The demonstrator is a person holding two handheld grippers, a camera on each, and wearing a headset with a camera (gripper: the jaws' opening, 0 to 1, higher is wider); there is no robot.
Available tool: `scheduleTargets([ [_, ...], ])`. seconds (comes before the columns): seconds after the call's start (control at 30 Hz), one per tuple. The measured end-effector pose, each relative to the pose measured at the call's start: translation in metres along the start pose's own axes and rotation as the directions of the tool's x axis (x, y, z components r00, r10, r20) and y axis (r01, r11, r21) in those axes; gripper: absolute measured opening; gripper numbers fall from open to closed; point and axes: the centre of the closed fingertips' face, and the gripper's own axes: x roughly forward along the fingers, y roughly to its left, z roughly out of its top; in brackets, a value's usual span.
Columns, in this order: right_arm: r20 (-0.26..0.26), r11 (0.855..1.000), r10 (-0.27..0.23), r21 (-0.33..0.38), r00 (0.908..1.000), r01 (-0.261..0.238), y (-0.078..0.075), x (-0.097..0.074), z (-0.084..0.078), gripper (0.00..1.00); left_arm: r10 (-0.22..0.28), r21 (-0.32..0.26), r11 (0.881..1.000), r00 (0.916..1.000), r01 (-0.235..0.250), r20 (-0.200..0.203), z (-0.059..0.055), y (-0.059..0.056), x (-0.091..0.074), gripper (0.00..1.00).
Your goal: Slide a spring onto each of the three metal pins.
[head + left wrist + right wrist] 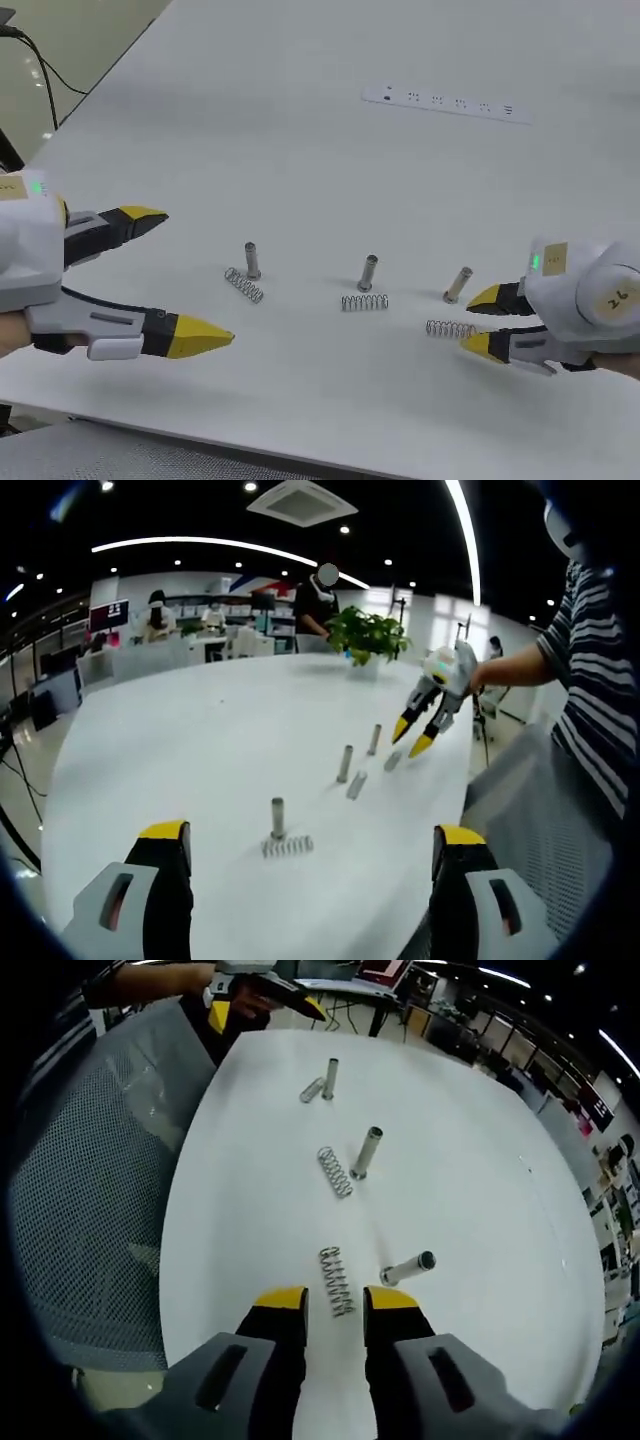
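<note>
We find the desk (pixel 300 150) bare up to the far power strip (pixel 447 102); nearer, pins (pixel 369 272) and springs (pixel 364 302) sit well apart, leaving gaps between.

The left gripper (pixel 180 277) hovered at the left side, held roughly level, its yellow-tipped jaws spread wide and pointing toward the right. The right gripper (pixel 480 321) was held low at the right side, its jaws pointing left and parted by only a narrow gap. In the left gripper view, the person's arm in a striped sleeve (pixel 590 680) stretched forward behind the right gripper.
</note>
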Motion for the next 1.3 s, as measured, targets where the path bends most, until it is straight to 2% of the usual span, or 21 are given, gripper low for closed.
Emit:
scheduleTargets([
  [0.1,-0.006,1.0,0.017,-0.007,0.9998,-0.017,0.0,0.004,-0.001,0.15,0.0,-0.004,1.0,1.0,0.0,0.002,0.0,-0.001,0.0,0.98],
  [0.33,-0.035,0.999,0.038,-0.017,0.9987,-0.038,-0.004,0.01,-0.009,0.13,-0.009,-0.002,1.0,1.0,0.009,-0.003,-0.001,-0.005,0.0,0.98],
  [0.53,-0.056,0.998,0.064,-0.025,0.9964,-0.065,-0.002,0.014,-0.012,0.11,-0.005,-0.005,1.0,1.0,0.005,-0.003,-0.002,-0.004,-0.001,0.98],
  [0.9,-0.094,0.994,0.081,-0.068,0.9923,-0.088,-0.001,0.019,-0.016,0.08,-0.007,-0.006,1.0,0.9999,0.007,-0.013,-0.005,-0.003,-0.002,0.98],
  [1.07,-0.08,0.994,0.091,-0.046,0.9926,-0.095,-0.001,0.018,-0.015,0.08,-0.014,0.005,1.0,0.9998,0.015,-0.013,-0.002,-0.005,-0.003,0.98],
  [1.17,-0.071,0.995,0.082,-0.044,0.9941,-0.085,-0.001,0.014,-0.011,0.08,-0.023,0.007,1.0,0.9997,0.023,-0.013,-0.002,-0.008,-0.003,0.97],
  [1.3,-0.059,0.996,0.082,-0.036,0.9949,-0.084,0.0,0.008,-0.007,0.08,-0.053,0.007,0.999,0.9983,0.053,-0.024,-0.005,-0.016,-0.004,0.96],
])
